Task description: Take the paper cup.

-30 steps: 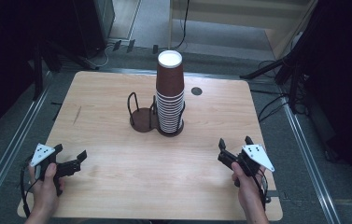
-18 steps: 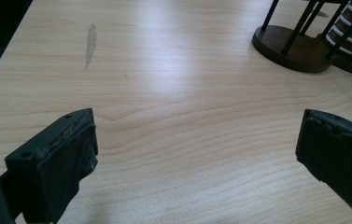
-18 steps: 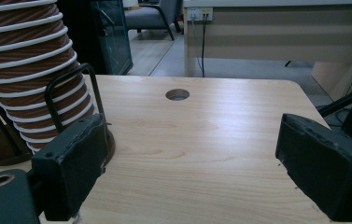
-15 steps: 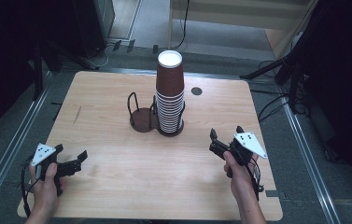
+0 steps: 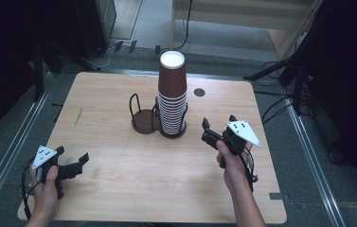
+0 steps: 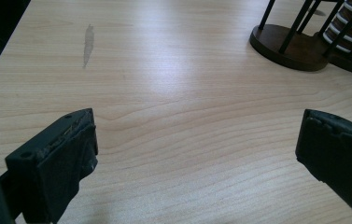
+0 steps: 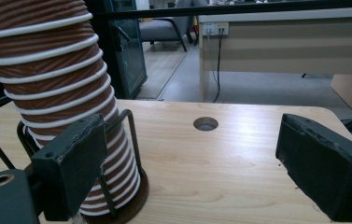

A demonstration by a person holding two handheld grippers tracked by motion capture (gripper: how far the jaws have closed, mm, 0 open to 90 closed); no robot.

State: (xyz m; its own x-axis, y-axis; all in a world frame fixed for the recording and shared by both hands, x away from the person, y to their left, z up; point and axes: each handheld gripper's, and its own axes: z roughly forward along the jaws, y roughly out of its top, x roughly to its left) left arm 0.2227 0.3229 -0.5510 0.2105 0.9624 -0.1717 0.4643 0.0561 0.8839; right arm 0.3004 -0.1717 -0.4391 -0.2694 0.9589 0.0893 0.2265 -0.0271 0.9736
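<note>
A tall stack of brown paper cups (image 5: 172,94) with white rims stands upside down in the right bay of a black wire holder; the left bay (image 5: 143,118) is empty. My right gripper (image 5: 218,121) is open, just right of the stack and pointing at it. In the right gripper view the cups (image 7: 52,70) rise close on the left, partly behind the left jaw of the gripper (image 7: 192,158), with nothing between the jaws. My left gripper (image 5: 73,153) is open near the table's front left. Ahead of its jaws (image 6: 197,149) is bare wood, with the holder base (image 6: 288,44) at the far right.
The wooden table (image 5: 110,170) has a round cable hole (image 5: 199,92) behind and to the right of the cups, and a grey scuff mark (image 6: 88,44) on its left side. Dark floor, cables and stands surround the table edges.
My right gripper has moved forward and left from the table's right side, closing in on the cup stack. The left gripper has stayed put.
</note>
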